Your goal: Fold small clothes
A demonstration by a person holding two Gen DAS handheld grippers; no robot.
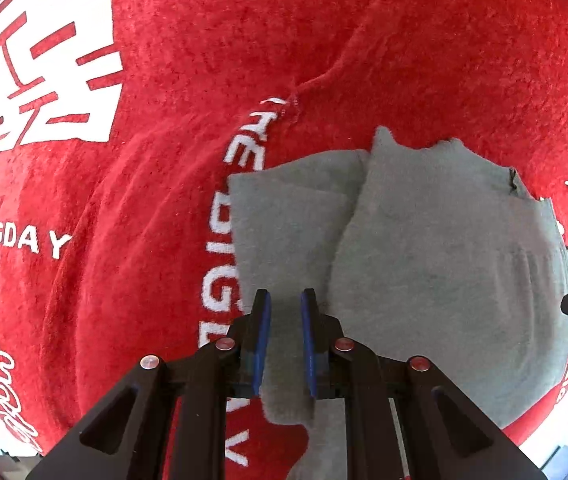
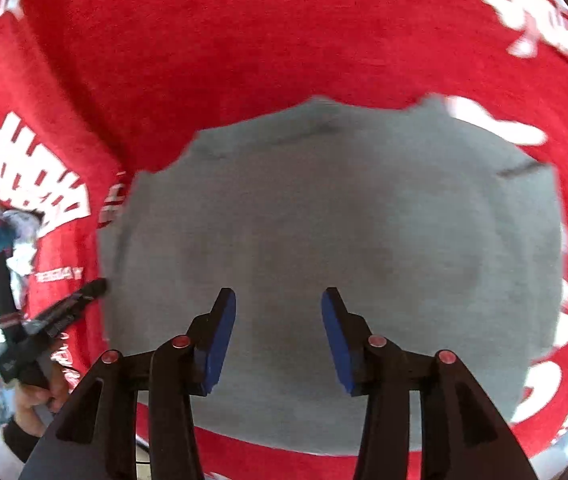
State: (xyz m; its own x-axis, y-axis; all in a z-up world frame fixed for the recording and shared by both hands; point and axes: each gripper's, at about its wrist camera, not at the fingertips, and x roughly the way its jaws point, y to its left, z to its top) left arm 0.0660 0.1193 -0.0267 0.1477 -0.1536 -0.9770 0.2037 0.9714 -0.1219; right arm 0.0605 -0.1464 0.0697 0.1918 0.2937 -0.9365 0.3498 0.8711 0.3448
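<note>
Looking down my left gripper (image 1: 286, 300), I see the blue pads (image 1: 265, 312) parted by a narrow gap, with nothing clamped between them — released. Directly under and ahead of the fingertips lies the grey garment (image 1: 424, 248), folded and flat on the red cloth (image 1: 172, 128) with its white printed lettering (image 1: 16, 240). One layer of the garment overlaps another: a flap on the right rests over a lower panel that reaches out to the left of my fingers, and a narrow strip of grey runs back beneath the gripper toward me. A band of white letters on the red cloth runs along the garment's left edge, just beside my left finger. At the far right edge of this view a black tip pokes in over the garment's border; it looks like the other tool.

Down my right gripper (image 2: 278, 300) the jaws stand wider apart, again with nothing pinched — let go. The grey garment (image 2: 344, 220) fills the space ahead of and below the fingers, though this view is smeared by motion blur. To the left, past the garment's edge, I can see the left gripper (image 2: 84, 294) over the red cloth (image 2: 244, 40), held in the person's hand (image 2: 36, 396).
</note>
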